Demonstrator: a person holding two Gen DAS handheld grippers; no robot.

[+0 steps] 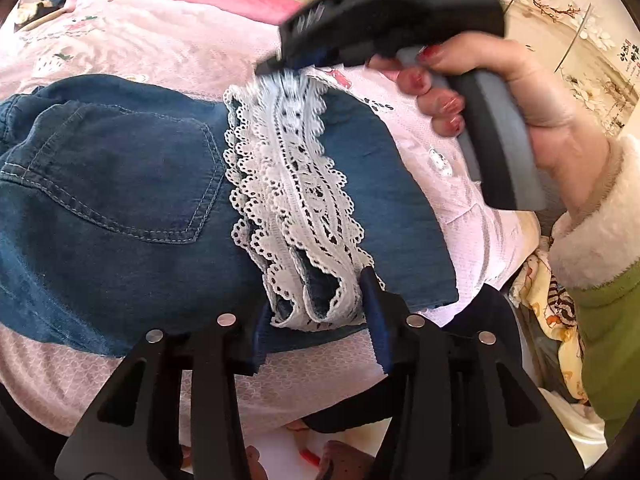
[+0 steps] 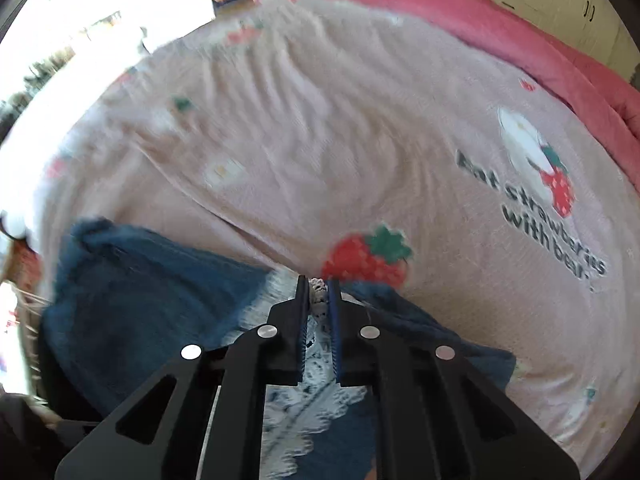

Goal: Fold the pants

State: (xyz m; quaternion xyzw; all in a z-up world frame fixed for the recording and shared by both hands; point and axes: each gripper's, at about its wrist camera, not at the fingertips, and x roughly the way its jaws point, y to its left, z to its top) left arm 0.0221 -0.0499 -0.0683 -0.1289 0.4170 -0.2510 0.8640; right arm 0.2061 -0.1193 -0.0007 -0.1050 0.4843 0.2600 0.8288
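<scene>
Two hand-held grippers are working the lace-trimmed hem of the pants (image 1: pixel 120 184), which are lying across the bed (image 1: pixel 168 40) with a back pocket (image 1: pixel 120 168) facing up and the hem end doubled over the seat. The left hand-held gripper (image 1: pixel 316 320) is standing spread around the near end of the white lace hem (image 1: pixel 296 184), its pads on either side of the cloth and not yet pressed in. The right hand-held gripper (image 2: pixel 319 284), gripped by the right hand (image 1: pixel 500 92), is clenched on the far end of the same lace, with trim showing between its nearly closed fingers.

Several things could be going wrong from here, in my judgement. Lace is thin and open-worked, so the clenched pads may be holding only the trim and not the denim beneath; a pull could stretch or snag it, or let the heavier leg slide out. With only one end pinched, lifting now would be dragging the hem askew and skewing the fold. The right wrist view is blurred with motion, so a fast pull looks likely, and that could also be rucking the bed cover.

Printed on the cover, the readable wording is running "strawberries with bear" (image 2: pixel 548 216), beside a strawberry picture (image 2: pixel 366 254); the first word is too smeared to be sure of. No brand label is showing on the pants.
</scene>
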